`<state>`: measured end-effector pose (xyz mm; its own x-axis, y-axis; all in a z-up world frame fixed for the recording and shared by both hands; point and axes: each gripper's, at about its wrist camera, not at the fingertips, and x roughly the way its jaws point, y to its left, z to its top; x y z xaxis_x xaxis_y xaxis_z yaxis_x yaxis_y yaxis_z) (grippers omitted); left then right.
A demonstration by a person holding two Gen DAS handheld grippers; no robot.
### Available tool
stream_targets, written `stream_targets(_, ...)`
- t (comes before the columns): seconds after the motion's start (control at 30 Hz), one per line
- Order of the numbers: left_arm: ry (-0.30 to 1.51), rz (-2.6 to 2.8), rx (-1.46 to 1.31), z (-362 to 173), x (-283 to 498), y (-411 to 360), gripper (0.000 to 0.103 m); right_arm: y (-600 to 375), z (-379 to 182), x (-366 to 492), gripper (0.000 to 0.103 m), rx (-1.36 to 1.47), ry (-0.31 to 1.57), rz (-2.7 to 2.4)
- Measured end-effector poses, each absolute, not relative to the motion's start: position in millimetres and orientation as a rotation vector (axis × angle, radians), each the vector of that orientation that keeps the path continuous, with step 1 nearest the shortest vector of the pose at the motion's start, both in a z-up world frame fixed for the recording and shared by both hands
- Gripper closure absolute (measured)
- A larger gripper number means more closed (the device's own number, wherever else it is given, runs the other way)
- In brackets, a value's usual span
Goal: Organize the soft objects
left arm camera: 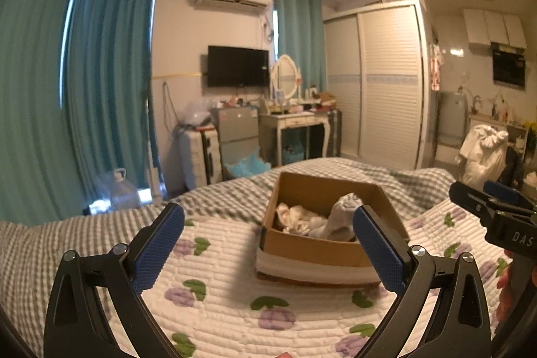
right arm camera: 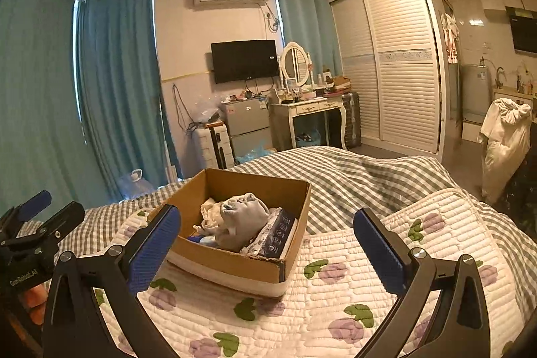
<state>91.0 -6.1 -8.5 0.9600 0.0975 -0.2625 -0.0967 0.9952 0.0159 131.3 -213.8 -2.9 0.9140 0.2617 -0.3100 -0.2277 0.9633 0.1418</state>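
- One cardboard box (right arm camera: 235,260) is seen resting on the floral quilt (right arm camera: 335,291), holding a grey cloth bundle (right arm camera: 240,220) and a cream one (left arm camera: 295,218).
- A patterned packet (right arm camera: 275,235), perhaps tissues, is shown inside the box only from the right wrist.
- Before the box, the left gripper (left arm camera: 268,244) and right gripper (right arm camera: 266,244) are held spread apart, empty.

- Our left gripper (left arm camera: 268,244) had black, triangular-cutout arms, silver round screws at the joints, and blue textured pads (left arm camera: 160,249).
- Our right gripper (right arm camera: 266,245) matched it: black frame, silver screws, blue ribbed pads (right arm camera: 377,252).
- White lettering marked the black bodies.
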Motion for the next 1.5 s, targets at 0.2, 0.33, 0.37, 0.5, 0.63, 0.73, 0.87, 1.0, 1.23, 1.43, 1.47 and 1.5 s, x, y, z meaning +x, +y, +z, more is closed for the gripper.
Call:
stream_targets(0.2,0.273,0.104,0.011,-10.2,86.0,-3.7,0.000,-211.4,-8.8,130.4,0.000,0.112,0.350,0.261)
stream_targets(0.33,0.270,0.099,0.009,-10.8,84.7,-3.4,0.000,-210.5,-10.2,128.0,0.000,0.118,0.356,0.266)
stream_targets(0.37,0.270,0.093,0.009,-10.4,83.6,-3.8,0.000,-210.3,-10.0,127.2,0.000,0.118,0.355,0.266)
stream_targets(0.5,0.281,0.082,0.019,-10.7,84.2,-5.8,0.000,-208.1,-8.3,124.6,0.000,0.115,0.351,0.268)
stream_targets(0.63,0.284,0.077,0.018,-12.0,84.7,-6.0,0.000,-206.6,-8.4,124.1,0.000,0.113,0.354,0.269)
stream_targets(0.73,0.288,0.076,0.021,-12.9,85.0,-6.0,0.000,-205.9,-8.6,124.4,0.000,0.114,0.357,0.269)
stream_targets(0.87,0.291,0.079,0.019,-12.7,84.7,-5.3,0.000,-203.1,-10.7,124.3,0.000,0.114,0.362,0.266)
stream_targets(1.0,0.301,0.068,-0.005,-12.4,85.4,-3.1,0.000,-202.6,-11.1,123.9,0.000,0.112,0.362,0.265)
stream_targets(1.23,0.297,0.075,0.000,-12.3,84.3,-3.0,0.000,-201.6,-13.1,124.1,0.000,0.112,0.367,0.265)
stream_targets(1.43,0.296,0.078,0.008,-14.2,83.1,-3.8,0.000,-199.8,-14.7,123.9,0.000,0.108,0.371,0.269)
stream_targets(1.47,0.296,0.078,0.007,-14.2,82.9,-3.7,0.000,-199.6,-15.2,124.2,0.000,0.108,0.372,0.269)
stream_targets(1.5,0.296,0.077,0.007,-14.1,83.1,-3.7,0.000,-199.6,-15.9,124.4,0.000,0.107,0.373,0.270)
